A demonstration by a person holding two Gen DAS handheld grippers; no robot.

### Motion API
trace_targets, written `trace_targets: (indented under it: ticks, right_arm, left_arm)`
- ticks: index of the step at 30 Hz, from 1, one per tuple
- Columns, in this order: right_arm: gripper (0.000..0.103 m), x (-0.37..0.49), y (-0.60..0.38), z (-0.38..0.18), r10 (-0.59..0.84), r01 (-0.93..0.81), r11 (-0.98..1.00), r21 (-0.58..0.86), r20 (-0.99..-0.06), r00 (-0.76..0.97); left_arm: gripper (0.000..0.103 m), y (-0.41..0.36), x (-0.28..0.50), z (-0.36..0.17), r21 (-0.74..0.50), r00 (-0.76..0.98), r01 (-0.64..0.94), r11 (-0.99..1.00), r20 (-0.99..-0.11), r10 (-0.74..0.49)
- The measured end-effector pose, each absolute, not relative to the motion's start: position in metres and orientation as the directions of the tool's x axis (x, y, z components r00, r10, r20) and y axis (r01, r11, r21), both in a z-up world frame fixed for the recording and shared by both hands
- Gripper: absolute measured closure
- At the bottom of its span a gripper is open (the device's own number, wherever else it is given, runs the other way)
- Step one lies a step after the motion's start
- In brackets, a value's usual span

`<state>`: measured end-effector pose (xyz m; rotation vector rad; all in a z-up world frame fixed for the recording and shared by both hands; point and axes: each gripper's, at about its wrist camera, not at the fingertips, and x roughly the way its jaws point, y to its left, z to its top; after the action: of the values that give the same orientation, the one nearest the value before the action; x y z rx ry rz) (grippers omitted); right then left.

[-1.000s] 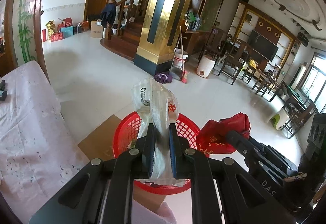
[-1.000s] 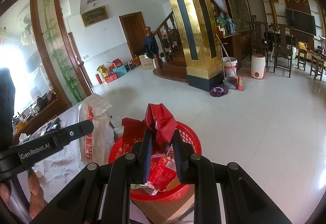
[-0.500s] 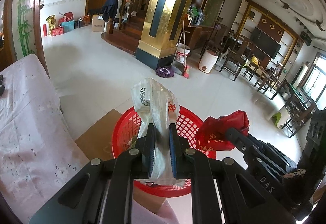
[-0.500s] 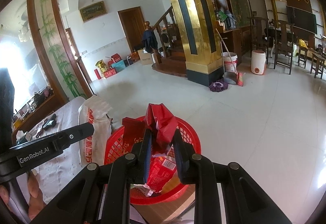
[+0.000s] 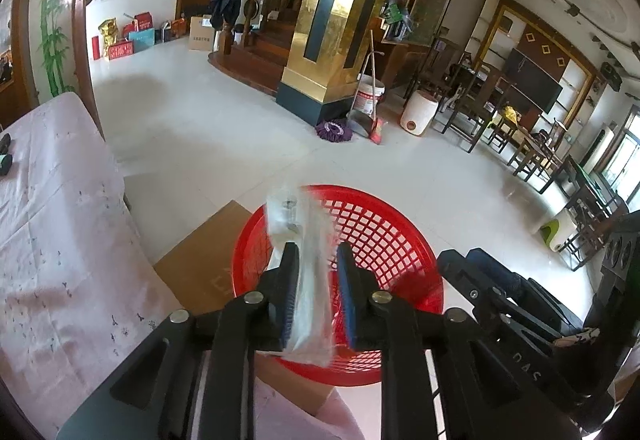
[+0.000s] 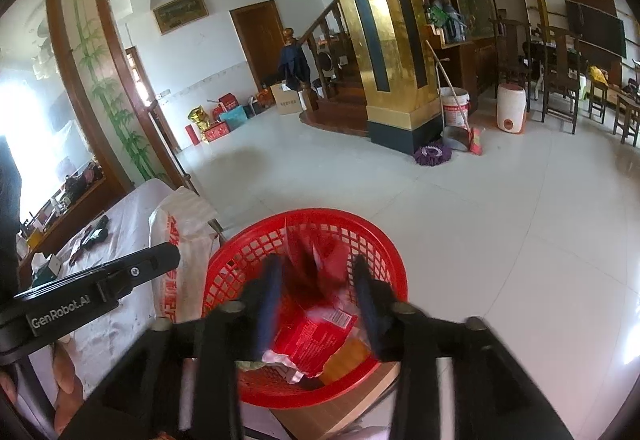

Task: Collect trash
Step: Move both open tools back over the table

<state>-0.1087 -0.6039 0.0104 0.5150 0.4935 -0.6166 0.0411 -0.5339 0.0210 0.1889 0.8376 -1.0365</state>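
1. The left tool (image 5: pixel 317 292) hung over a red basket (image 5: pixel 394 240). Its jaws had just been opening, and a clear plastic bag (image 5: pixel 308 280) stood between them, blurred.
2. The bag's long axis ran upright along the fingers: its top end rose above the fingertips toward the basket's far rim, and its bottom end hung below the pads. It lay against the left pad with a gap to the right one, so the pads no longer pressed on it from both sides.
3. The right tool (image 6: pixel 316 292) hung over the same basket (image 6: pixel 248 252), its jaws parted wide after just having been opening.
4. A red bag (image 6: pixel 320 260) showed as a blur between those fingers, apart from both pads, over the basket. Which way it pointed could not be told.
5. In the basket lay a red packet (image 6: pixel 310 334) with a white label and barcode; the print was too small to read.
6. The left tool's side read "GenRobot.AI" in the right wrist view; the right tool's side showed the letters "DAS" in the left wrist view.
7. The basket rested on a cardboard box (image 5: pixel 200 268), which stood on the floor (image 5: pixel 208 144) beside a surface (image 5: pixel 60 240) under a pale flowered cloth.
8. A white sack (image 6: pixel 176 240) with red lettering, unreadable, stood between the surface and the basket.
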Motion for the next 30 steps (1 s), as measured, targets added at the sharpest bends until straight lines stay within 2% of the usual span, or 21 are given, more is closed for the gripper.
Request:
trace_targets:
  ticks: [2, 3, 9, 11, 13, 17, 19, 23, 30]
  right_arm:
    - [0.051, -0.113, -0.602, 0.011, -0.411, 0.645, 0.698, 0.311, -0.565, 0.716]
    - [0.051, -0.115, -0.601, 0.013, -0.412, 0.644, 0.698, 0.314, -0.559, 0.719]
    - [0.051, -0.128, -0.585, 0.029, -0.407, 0.621, 0.713, 0.326, -0.528, 0.745]
    - [0.049, -0.133, -0.575, 0.037, -0.411, 0.609, 0.722, 0.33, -0.504, 0.76]
    - [0.043, -0.138, -0.559, 0.05, -0.397, 0.576, 0.74, 0.348, -0.465, 0.791]
    - [0.038, -0.139, -0.526, 0.07, -0.353, 0.503, 0.782, 0.368, -0.403, 0.844]
    - [0.032, -0.136, -0.506, 0.081, -0.309, 0.447, 0.813, 0.374, -0.374, 0.875]
    - [0.03, -0.121, -0.461, 0.095, -0.209, 0.333, 0.872, 0.359, -0.343, 0.916]
    - [0.027, -0.081, -0.387, 0.103, -0.006, 0.116, 0.933, 0.341, -0.309, 0.951]
  left_arm:
    - [0.064, -0.529, 0.04, 0.023, -0.238, 0.248, 0.814, 0.53, -0.681, -0.688]
    - [0.06, -0.526, 0.039, 0.025, -0.237, 0.259, 0.812, 0.533, -0.672, -0.694]
    - [0.056, -0.491, 0.033, 0.049, -0.258, 0.289, 0.798, 0.545, -0.63, -0.721]
    - [0.046, -0.463, 0.029, 0.063, -0.277, 0.323, 0.773, 0.571, -0.603, -0.729]
    - [0.04, -0.432, 0.023, 0.076, -0.289, 0.368, 0.745, 0.601, -0.573, -0.732]
    - [0.034, -0.371, 0.013, 0.096, -0.269, 0.473, 0.691, 0.671, -0.534, -0.701]
    - [0.033, -0.336, 0.009, 0.107, -0.257, 0.523, 0.657, 0.709, -0.522, -0.673]
    - [0.033, -0.273, 0.01, 0.117, -0.253, 0.607, 0.571, 0.781, -0.51, -0.609]
    - [0.032, -0.162, 0.03, 0.099, -0.336, 0.68, 0.334, 0.881, -0.562, -0.472]
